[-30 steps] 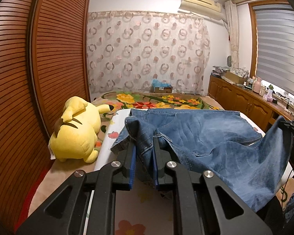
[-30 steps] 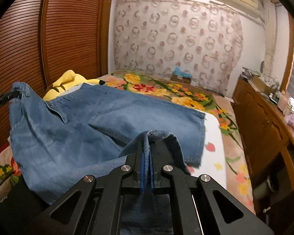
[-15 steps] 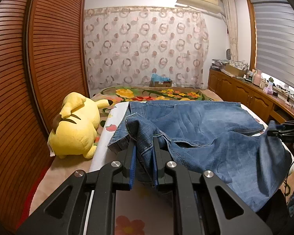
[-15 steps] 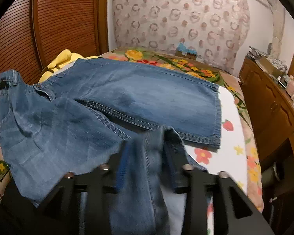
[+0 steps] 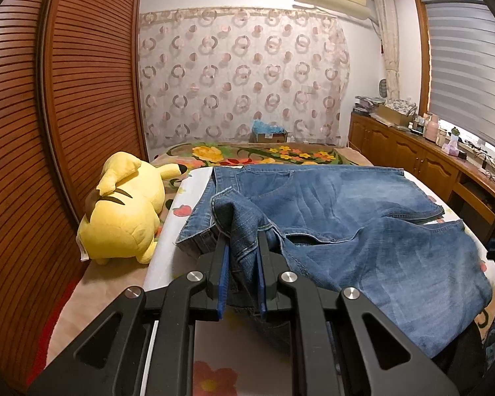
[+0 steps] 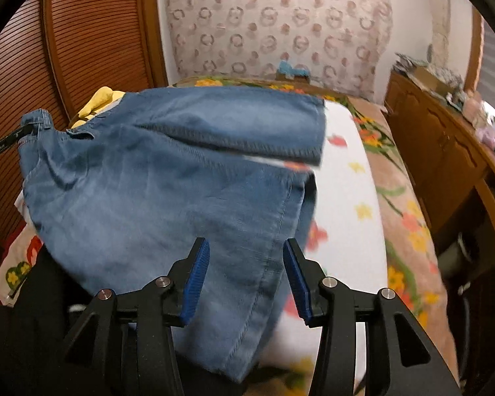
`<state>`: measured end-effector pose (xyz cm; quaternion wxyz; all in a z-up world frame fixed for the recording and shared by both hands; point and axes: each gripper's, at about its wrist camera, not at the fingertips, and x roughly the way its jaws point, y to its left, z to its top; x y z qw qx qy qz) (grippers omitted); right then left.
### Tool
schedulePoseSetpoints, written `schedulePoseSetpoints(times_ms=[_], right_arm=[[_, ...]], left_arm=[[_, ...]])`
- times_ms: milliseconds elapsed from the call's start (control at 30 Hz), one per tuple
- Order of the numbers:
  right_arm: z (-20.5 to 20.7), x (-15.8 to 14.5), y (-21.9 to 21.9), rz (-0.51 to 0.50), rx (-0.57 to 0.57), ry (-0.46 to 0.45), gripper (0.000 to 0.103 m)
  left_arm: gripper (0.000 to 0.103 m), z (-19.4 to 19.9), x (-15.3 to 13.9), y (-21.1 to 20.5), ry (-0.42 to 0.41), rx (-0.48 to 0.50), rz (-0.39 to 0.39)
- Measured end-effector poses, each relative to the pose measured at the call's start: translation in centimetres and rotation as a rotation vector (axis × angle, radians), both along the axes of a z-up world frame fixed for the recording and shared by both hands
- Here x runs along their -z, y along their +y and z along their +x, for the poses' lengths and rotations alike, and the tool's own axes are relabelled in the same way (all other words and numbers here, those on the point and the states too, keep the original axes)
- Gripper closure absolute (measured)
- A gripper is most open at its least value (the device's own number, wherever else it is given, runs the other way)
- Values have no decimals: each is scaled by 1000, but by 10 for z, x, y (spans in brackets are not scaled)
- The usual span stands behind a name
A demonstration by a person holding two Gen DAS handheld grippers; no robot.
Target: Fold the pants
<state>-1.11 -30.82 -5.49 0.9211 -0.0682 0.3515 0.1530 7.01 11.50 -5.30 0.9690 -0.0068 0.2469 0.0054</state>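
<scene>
Bedroom; floral bed (image 5: 267,151), white sheet. Denim pants (image 5: 346,204) lie across it, near leg overhanging. Left gripper (image 5: 242,260) clamps the bunched waistband; right gripper (image 6: 246,277) stands parted, gripping nothing. Heavy, limp denim: grip seams, hems.

A: How does the left gripper (image 5: 242,250) stand?

B: Its blue-padded fingers (image 5: 221,265) are pinched close on a bunched fold of the pants (image 5: 363,217), angled gently downward.

A: And the right gripper (image 6: 246,257)?

B: Tilted more steeply down, its fingers (image 6: 196,272) stand apart and pinch nothing; denim lies below the gap, touching neither pad.
</scene>
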Motion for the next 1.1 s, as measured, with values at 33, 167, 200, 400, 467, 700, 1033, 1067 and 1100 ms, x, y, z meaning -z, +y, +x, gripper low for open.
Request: schedulePoseSetpoints(times_ms=[33,167,200,400,467,700,1033,1067,1100], right_arm=[[-3,3,-3,7,16,5,55],[2,15,-9,36,54,46,55],[8,16,-9,43,56,55,55],[18,24,-5,51,39,91,55],[15,22,-7,32,32,75,60],[19,-1,-18,28,-7,40,98],[51,-100,-39,8,3,-128,98],[62,-105,-37,-6,3,-137,98],[74,-107,-36,-17,5,-141,98]], left_arm=[[88,0,0,0,-2,-1,-1],[88,-1,1,-1,-4,-6,-2],[89,-1,1,0,-6,-8,3],[90,1,-13,-5,-44,-4,34],[90,5,-18,-5,-55,-1,38],[91,31,-39,-3,-89,2,48],[91,75,-66,8,-121,-18,25],[91,82,-66,8,-117,-21,26],[91,88,-65,9,-112,-23,28]])
